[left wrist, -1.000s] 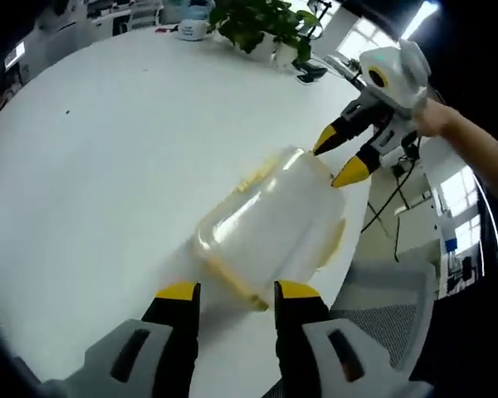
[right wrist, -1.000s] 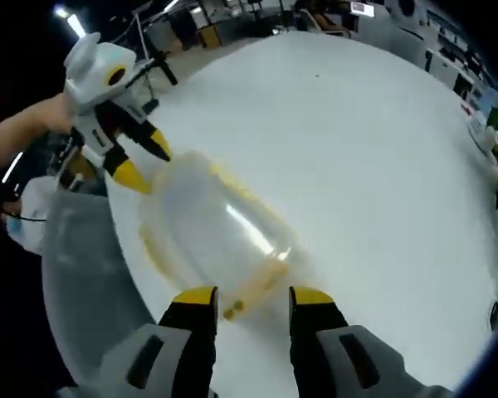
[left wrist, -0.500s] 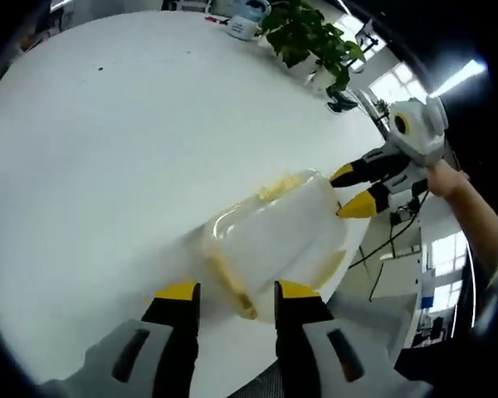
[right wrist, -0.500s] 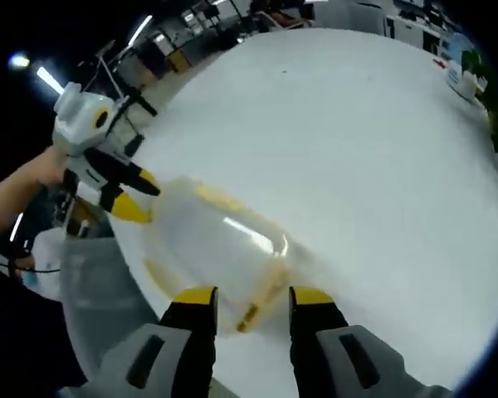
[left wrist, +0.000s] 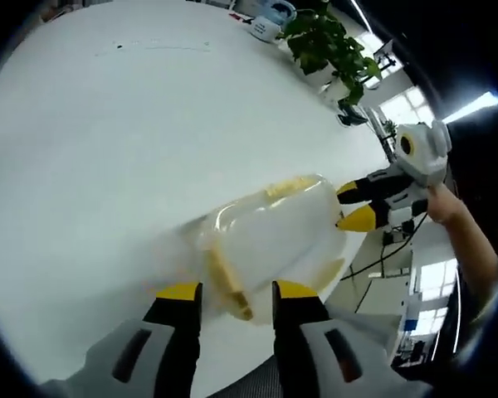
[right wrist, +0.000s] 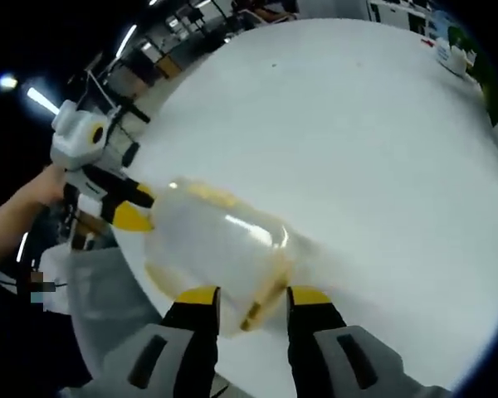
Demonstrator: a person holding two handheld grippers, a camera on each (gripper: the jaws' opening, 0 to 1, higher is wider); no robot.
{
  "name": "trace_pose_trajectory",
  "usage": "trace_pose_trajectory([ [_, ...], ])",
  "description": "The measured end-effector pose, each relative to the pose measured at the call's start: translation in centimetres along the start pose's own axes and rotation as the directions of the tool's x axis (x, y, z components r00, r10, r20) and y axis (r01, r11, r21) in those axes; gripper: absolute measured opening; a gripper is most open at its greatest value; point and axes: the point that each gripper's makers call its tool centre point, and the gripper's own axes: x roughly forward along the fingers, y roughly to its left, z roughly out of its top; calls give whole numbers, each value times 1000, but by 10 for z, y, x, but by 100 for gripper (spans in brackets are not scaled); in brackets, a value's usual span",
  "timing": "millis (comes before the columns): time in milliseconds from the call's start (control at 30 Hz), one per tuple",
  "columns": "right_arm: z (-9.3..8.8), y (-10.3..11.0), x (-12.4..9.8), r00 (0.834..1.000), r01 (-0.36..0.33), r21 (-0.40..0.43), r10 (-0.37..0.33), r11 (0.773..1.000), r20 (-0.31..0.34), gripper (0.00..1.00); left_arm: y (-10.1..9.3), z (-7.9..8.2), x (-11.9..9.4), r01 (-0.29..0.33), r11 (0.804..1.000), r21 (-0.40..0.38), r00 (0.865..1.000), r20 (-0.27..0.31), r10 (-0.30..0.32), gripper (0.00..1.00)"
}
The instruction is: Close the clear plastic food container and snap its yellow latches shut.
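Both my grippers open, facing each other

My left gripper holds its yellow-tipped jaws apart, pointing forward. My right gripper does the same from the opposite side, jaws parted. Seen from the left gripper view, my right hand grips its handle, forearm extending back.

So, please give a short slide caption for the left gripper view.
Both grippers, left and right, bracket opposite ends of the clear container on the white table.
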Motion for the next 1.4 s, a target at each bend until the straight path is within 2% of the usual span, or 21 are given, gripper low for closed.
trace_pose_trajectory([
  [67,-1,1,0,1000,-11,19,11,1000,0,30,1,1,1,-2,1000,-12,1000,1,2,36],
  [200,-2,1,1,1000,-19,49,19,999,1,30,-6,-1,2,35,997,-75,999,-1,-35,28],
  [233,-2,2,0,1000,-21,51,21,998,4,30,-5,-2,2,27,995,-96,1000,-3,-28,28],
  [300,-1,1,1,1000,-23,50,23,998,7,30,-7,-2,2,30,997,-71,1000,-1,-30,28],
  [433,-2,0,2,999,-33,64,33,997,5,29,-6,-2,3,32,995,-98,999,-3,-33,27],
  [467,-3,1,2,999,-44,94,44,995,3,29,-6,-2,3,32,994,-102,999,-3,-33,27],
  [867,-1,2,3,999,-44,83,45,996,-13,27,-6,-2,4,58,988,-140,998,13,-56,25],
  [933,-1,2,4,999,-45,97,46,994,-10,26,-11,-4,7,90,980,-180,996,20,-88,24],
  [967,-2,2,4,999,-46,102,47,994,-13,26,-8,-3,11,83,970,-229,996,43,-75,24],
  [1000,-1,1,4,999,-48,120,49,992,-9,26,-5,-6,11,81,978,-194,997,33,-76,24],
  [1133,-1,1,5,999,-44,117,47,992,-21,24,-7,-4,12,76,980,-185,997,27,-72,23],
  [1167,17,2,10,995,-81,88,76,993,58,22,-7,-3,10,70,981,-181,997,24,-67,23],
  [1200,12,0,4,999,-38,132,38,991,2,22,-8,-3,10,72,980,-183,997,25,-69,23],
  [1267,9,1,3,999,-45,155,44,987,11,22,-11,-2,9,64,982,-178,998,22,-61,23],
  [1400,6,3,3,999,-47,141,43,989,31,22,-9,-2,9,62,982,-181,998,21,-59,24],
])
